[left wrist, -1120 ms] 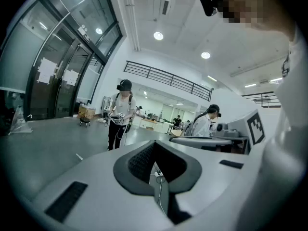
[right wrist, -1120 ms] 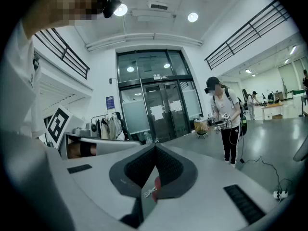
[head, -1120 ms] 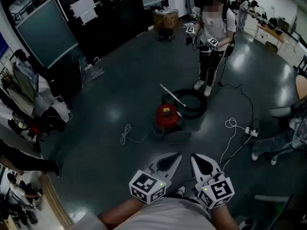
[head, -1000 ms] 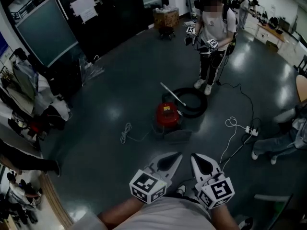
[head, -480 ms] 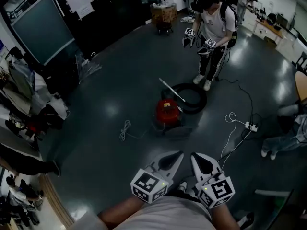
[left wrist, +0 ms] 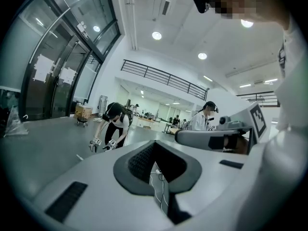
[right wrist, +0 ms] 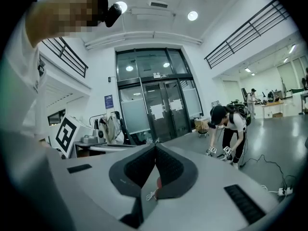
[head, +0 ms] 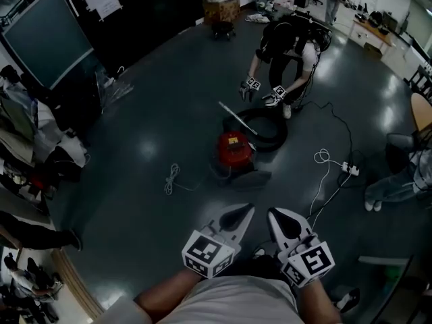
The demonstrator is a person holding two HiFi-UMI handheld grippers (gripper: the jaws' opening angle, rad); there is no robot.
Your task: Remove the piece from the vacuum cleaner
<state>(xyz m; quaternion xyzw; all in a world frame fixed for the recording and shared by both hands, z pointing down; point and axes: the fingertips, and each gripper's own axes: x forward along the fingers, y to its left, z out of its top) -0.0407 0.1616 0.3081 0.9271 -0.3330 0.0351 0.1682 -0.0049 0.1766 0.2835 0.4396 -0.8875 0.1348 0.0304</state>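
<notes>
Toward the left of the dark floor (head: 155, 113) a thin white cable (head: 170, 179) lies in loose loops. It seems to be the machine's own lead, left unplugged so that the work is safe. The left gripper (head: 247, 212) is held close in front of the wearer's chest, its jaws pressed together with nothing between them. That looks like a carrying pose, because nothing is within reach yet. The red vacuum cleaner (head: 233, 147) stands well apart from it near the middle of the floor, upright on its base, with a dark flat part just in front that cannot be made out clearly. A metal tube (head: 236, 118) slants up behind the vacuum cleaner, and a black hose (head: 270, 132) lies coiled beside it. Either could be the piece to take off, and the task sentence does not say which. The right gripper (head: 275, 214) mirrors the left one, jaws together and empty, just beside it and pointing toward the vacuum cleaner as if ready for the approach. Farther back a second person (head: 287, 39) bends low over the hose, holding another pair of grippers (head: 250, 86) near the tube's upper end. Toward the right edge of the floor a power strip (head: 352, 171) lies with its white cord curled nearby.
</notes>
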